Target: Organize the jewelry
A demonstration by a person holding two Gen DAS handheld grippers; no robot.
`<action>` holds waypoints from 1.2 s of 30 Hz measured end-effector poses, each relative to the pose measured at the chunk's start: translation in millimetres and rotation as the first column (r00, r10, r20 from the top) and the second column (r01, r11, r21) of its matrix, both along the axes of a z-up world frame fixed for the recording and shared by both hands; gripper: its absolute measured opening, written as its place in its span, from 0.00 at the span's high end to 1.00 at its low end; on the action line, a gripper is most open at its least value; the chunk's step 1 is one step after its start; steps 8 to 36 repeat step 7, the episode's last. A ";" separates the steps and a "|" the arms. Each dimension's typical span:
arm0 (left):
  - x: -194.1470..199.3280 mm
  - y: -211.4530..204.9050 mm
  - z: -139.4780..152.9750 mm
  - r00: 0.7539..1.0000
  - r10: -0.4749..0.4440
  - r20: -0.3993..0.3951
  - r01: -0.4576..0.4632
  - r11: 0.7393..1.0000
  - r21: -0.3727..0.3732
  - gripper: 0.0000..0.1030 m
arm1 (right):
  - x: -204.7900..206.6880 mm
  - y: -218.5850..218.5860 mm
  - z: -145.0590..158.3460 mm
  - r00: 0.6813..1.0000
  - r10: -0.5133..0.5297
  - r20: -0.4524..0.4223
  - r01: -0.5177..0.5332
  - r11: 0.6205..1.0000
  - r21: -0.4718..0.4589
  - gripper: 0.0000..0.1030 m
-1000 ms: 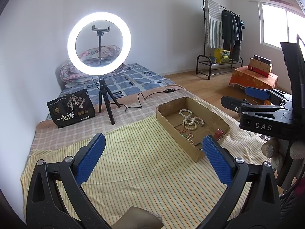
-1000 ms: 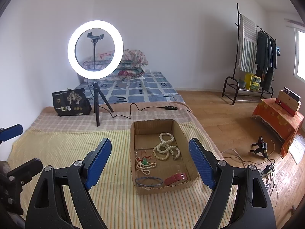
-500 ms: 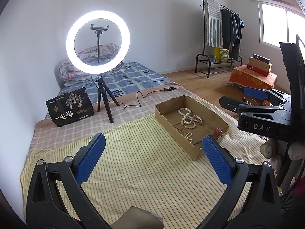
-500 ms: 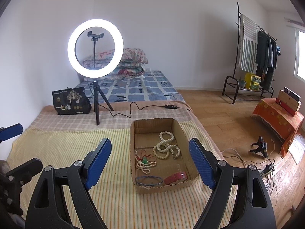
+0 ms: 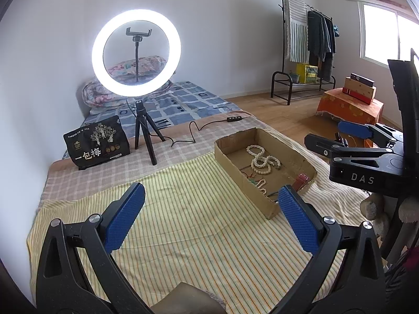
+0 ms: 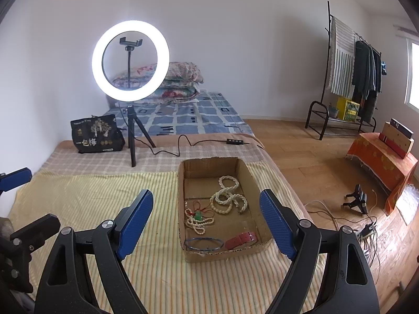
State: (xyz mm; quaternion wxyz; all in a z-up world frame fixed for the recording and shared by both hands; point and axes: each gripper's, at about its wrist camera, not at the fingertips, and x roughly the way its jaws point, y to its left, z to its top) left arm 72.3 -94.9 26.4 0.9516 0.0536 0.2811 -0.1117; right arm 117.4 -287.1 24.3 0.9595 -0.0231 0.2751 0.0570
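An open cardboard box (image 6: 222, 256) lies on the yellow striped cloth (image 6: 91, 204) and holds the jewelry. Inside are a long white bead necklace (image 6: 227, 198), a small pearl strand with a green pendant on red cord (image 6: 197, 217), a blue bangle (image 6: 203, 243) and a red band (image 6: 241, 238). My right gripper (image 6: 207, 196) hovers open just before the box's near end, with nothing gripped. My left gripper (image 5: 210, 191) stands open over bare cloth, left of the box (image 5: 243, 180). The necklace (image 5: 263, 161) shows there too. Each gripper appears at the edge of the other's view.
A lit ring light on a tripod (image 6: 129, 60) and a black printed bag (image 6: 97, 136) stand at the far end, with a cable and remote (image 6: 234, 141) beside them. The bed's edge drops right of the box to a wooden floor with cables (image 6: 366, 227).
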 end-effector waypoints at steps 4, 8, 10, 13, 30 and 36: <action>0.5 2.0 0.9 1.000 0.003 0.012 -0.003 1.000 -0.001 0.00 | 0.5 1.8 -0.8 1.000 0.004 -0.004 -0.004 1.000 -0.006 0.19; 0.2 3.2 1.1 1.000 0.009 0.014 -0.009 1.000 0.000 0.00 | 1.4 2.1 -1.0 1.000 0.004 -0.006 -0.004 1.000 -0.008 0.19; 0.2 3.2 1.1 1.000 0.009 0.014 -0.009 1.000 0.000 0.00 | 1.4 2.1 -1.0 1.000 0.004 -0.006 -0.004 1.000 -0.008 0.19; 0.2 3.2 1.1 1.000 0.009 0.014 -0.009 1.000 0.000 0.00 | 1.4 2.1 -1.0 1.000 0.004 -0.006 -0.004 1.000 -0.008 0.19; 0.2 3.2 1.1 1.000 0.009 0.014 -0.009 1.000 0.000 0.00 | 1.4 2.1 -1.0 1.000 0.004 -0.006 -0.004 1.000 -0.008 0.19; 0.2 3.2 1.1 1.000 0.009 0.014 -0.009 1.000 0.000 0.00 | 1.4 2.1 -1.0 1.000 0.004 -0.006 -0.004 1.000 -0.008 0.19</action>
